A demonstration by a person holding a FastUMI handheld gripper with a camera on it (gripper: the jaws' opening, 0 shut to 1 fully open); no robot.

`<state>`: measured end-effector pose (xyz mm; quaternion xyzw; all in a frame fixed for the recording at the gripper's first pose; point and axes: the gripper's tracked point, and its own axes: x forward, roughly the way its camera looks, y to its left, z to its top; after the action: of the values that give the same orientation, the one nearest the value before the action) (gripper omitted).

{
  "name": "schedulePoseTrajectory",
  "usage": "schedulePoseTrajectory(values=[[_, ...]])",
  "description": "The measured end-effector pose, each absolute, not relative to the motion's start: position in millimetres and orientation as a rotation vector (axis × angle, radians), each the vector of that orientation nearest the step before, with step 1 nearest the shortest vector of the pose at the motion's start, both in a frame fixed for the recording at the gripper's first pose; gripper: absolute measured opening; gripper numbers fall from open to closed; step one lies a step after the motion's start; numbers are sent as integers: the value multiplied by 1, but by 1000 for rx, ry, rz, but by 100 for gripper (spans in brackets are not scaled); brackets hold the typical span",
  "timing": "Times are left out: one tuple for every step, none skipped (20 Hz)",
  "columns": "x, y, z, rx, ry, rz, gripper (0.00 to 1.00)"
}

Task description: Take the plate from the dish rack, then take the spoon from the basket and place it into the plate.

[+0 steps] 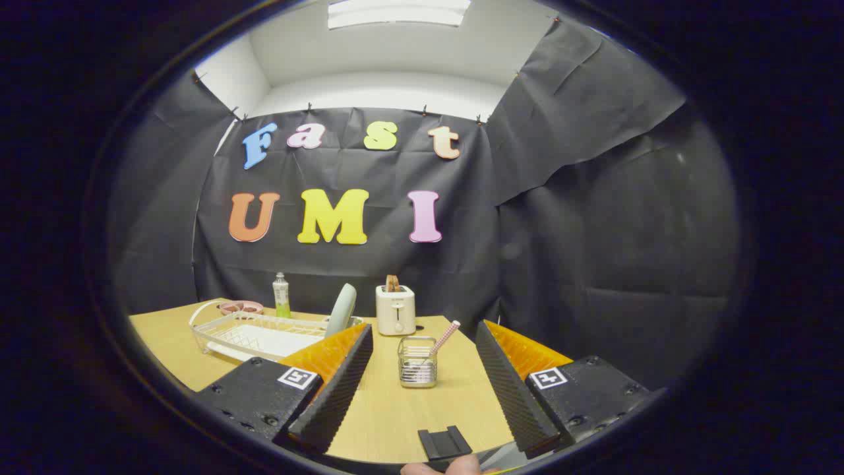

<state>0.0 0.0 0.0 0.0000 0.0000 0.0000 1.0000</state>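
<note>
A pale green plate (pixel 341 309) stands on edge at the right end of the white wire dish rack (pixel 254 335), beyond my left finger. A small wire basket (pixel 417 362) sits on the wooden table (pixel 395 415) just ahead of my fingers, between them. A spoon with a pink checked handle (pixel 444 337) leans out of it to the right. My gripper (pixel 422 343) is open, its two black fingers with orange sides spread wide, holding nothing.
A white toaster (pixel 395 309) with bread in it stands behind the basket. A green bottle (pixel 281 296) and a pink bowl (pixel 241 307) sit behind the rack. A small black block (pixel 445 443) lies near the table's front edge, by a fingertip of a person's hand (pixel 440 468).
</note>
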Motion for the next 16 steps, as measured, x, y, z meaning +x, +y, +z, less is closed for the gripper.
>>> schedulePoseTrajectory(values=[[0, 3, -2, 3, 8, 9, 100], [1, 6, -4, 1, 14, 18, 100], [1, 8, -4, -7, 15, 24, 100], [2, 7, -5, -14, 14, 24, 100], [1, 6, -3, -17, 8, 23, 100], [1, 6, -2, -17, 1, 21, 100], [2, 5, -1, -15, -2, 19, 100], [1, 4, -1, -17, -6, 14, 100], [0, 3, 1, -23, -12, 6, 100], [-1, 1, 3, -26, -20, -2, 100], [-3, 0, 5, -24, -26, -4, 100], [-4, 2, 5, -19, -29, -2, 100], [-5, 4, 5, -16, -28, 2, 100], [-4, 5, 4, -19, -28, 6, 100], [-3, 5, 4, -34, -26, 2, 100], [-2, 4, 4, -48, -27, -2, 100]])
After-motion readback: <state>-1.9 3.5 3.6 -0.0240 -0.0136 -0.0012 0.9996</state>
